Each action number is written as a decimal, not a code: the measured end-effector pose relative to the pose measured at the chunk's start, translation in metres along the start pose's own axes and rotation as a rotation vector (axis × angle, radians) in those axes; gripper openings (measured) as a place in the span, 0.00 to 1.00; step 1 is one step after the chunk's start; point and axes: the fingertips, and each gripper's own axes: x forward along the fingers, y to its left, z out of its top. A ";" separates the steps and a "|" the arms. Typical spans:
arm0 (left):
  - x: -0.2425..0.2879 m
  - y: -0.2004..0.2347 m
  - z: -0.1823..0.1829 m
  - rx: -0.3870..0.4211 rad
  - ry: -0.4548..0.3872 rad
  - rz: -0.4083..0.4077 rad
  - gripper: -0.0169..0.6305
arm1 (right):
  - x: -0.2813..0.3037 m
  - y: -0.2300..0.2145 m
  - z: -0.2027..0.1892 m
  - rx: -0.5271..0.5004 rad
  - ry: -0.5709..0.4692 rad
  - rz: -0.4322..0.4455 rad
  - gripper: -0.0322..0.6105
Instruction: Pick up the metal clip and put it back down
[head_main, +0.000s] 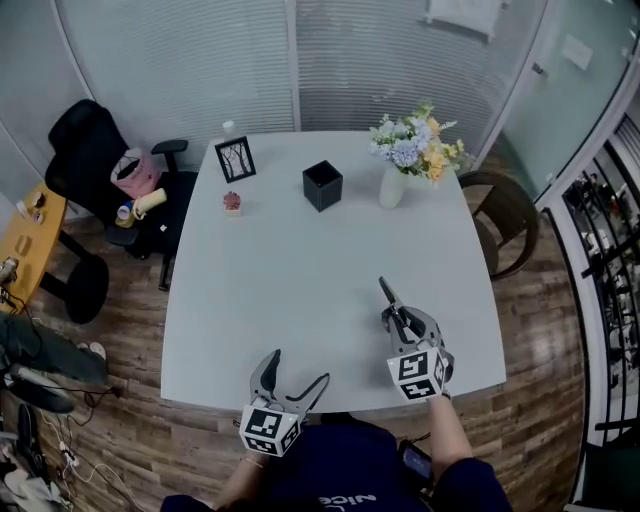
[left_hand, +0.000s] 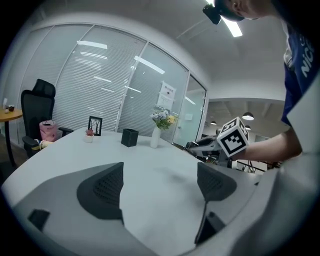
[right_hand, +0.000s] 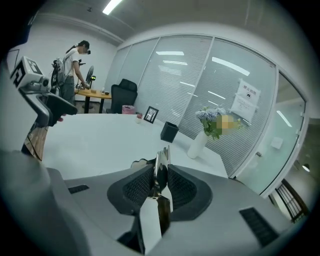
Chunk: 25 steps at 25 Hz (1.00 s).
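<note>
The metal clip (right_hand: 161, 159) is pinched upright between the pads of my right gripper (right_hand: 160, 174), its shiny handles sticking out past the fingertips. In the head view the clip (head_main: 386, 292) points away from me, over the near right part of the white table (head_main: 300, 270), with my right gripper (head_main: 401, 318) shut on it. I cannot tell whether it touches the tabletop. My left gripper (head_main: 298, 368) hovers at the table's near edge, open and empty; in its own view the left gripper (left_hand: 160, 176) has only bare tabletop between the jaws.
At the far side of the table stand a black box (head_main: 322, 185), a white vase of flowers (head_main: 393, 186), a picture frame (head_main: 235, 158) and a tiny potted plant (head_main: 232, 202). A black office chair (head_main: 90, 150) stands left, a wooden chair (head_main: 508, 220) right.
</note>
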 end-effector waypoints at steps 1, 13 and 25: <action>0.001 -0.002 0.002 0.002 -0.009 0.011 0.72 | 0.007 -0.006 -0.008 -0.002 0.017 0.000 0.21; 0.009 -0.027 0.007 0.021 -0.029 0.116 0.72 | 0.060 -0.050 -0.077 -0.019 0.148 0.000 0.21; -0.010 -0.022 0.002 0.027 -0.003 0.192 0.72 | 0.086 -0.057 -0.113 -0.034 0.254 -0.001 0.21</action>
